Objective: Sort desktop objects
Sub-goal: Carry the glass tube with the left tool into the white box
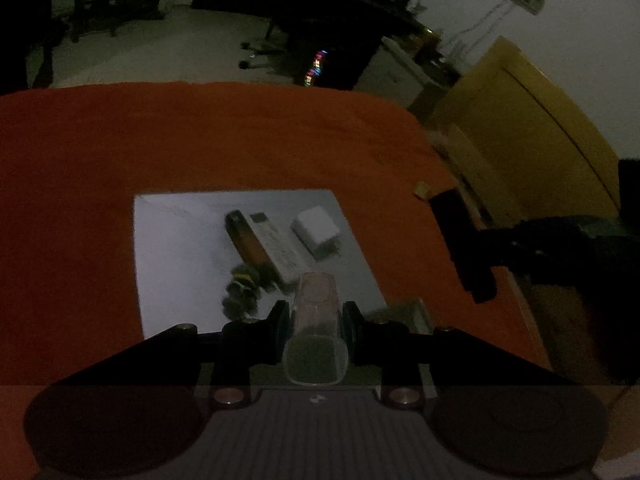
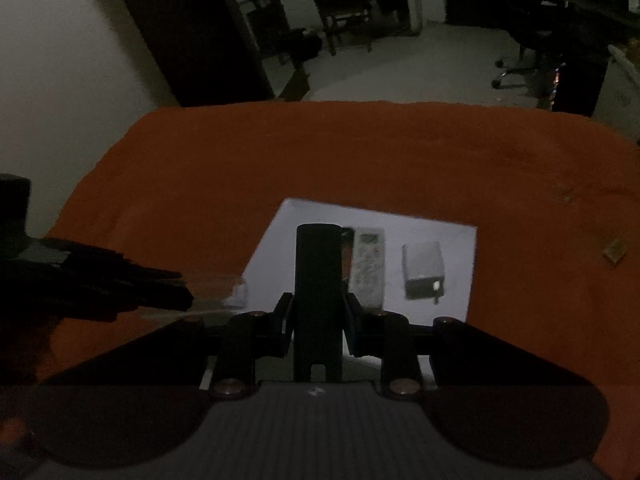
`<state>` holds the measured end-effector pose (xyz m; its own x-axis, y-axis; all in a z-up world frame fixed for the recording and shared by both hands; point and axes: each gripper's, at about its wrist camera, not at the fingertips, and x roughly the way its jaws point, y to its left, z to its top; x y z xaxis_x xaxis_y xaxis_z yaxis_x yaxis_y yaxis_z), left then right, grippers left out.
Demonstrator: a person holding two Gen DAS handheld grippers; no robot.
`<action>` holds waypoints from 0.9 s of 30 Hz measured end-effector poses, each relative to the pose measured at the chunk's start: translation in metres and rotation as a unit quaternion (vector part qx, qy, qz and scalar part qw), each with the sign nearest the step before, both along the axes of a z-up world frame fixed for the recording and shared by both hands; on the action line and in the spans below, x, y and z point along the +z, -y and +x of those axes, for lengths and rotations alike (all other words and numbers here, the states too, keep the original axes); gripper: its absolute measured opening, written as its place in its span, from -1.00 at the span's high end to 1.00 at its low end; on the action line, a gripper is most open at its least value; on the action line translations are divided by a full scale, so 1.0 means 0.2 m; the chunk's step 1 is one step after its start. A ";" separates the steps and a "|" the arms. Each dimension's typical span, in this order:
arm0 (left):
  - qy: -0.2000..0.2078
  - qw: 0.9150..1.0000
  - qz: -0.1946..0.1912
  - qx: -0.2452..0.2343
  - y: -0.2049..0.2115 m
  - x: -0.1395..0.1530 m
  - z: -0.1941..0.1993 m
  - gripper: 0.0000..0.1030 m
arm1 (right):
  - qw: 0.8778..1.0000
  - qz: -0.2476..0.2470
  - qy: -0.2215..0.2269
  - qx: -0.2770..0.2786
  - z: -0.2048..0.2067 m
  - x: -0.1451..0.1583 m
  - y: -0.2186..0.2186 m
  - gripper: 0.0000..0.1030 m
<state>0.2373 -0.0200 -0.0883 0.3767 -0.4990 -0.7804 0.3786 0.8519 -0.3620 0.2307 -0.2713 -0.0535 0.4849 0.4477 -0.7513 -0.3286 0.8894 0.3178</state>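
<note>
Left wrist view: the left tongs [image 1: 315,320] are clamped on a clear plastic container [image 1: 314,332] with a rounded square mouth, held off the table [image 1: 200,140], which is covered in orange cloth. I cannot tell whether anything is in the container. Past it a white sheet [image 1: 168,248] lies on the cloth towards the table's near edge. On the sheet are a long brown and white box [image 1: 260,240], a small white adapter [image 1: 316,232] just beside it, and a dark bundle with a yellow band [image 1: 240,288] close to the box's near end. A small tan piece [image 1: 422,190] sits on the cloth by the table's right edge, where the right tongs [image 1: 464,248] show as a dark shape.

Right wrist view: the right tongs [image 2: 318,312] are clamped on an upright black cylinder [image 2: 319,276], also raised above the sheet [image 2: 440,272]. Beyond it lie the box [image 2: 368,264] and the adapter [image 2: 424,276]. The left tongs [image 2: 160,288] reach in from the left with the clear container [image 2: 224,294].
</note>
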 end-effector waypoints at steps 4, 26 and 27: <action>-0.003 1.000 0.008 -0.021 0.02 0.00 -0.09 0.52 | 1.000 0.001 -0.001 0.021 -0.10 0.02 -0.03 0.46; -0.061 0.996 0.053 -0.033 0.11 -0.41 -0.37 0.52 | 0.987 -0.036 -0.136 0.083 -0.33 -0.48 -0.23 0.46; -0.061 0.996 0.056 -0.029 0.13 -0.44 -0.37 0.52 | 0.986 -0.047 -0.139 0.084 -0.33 -0.50 -0.24 0.46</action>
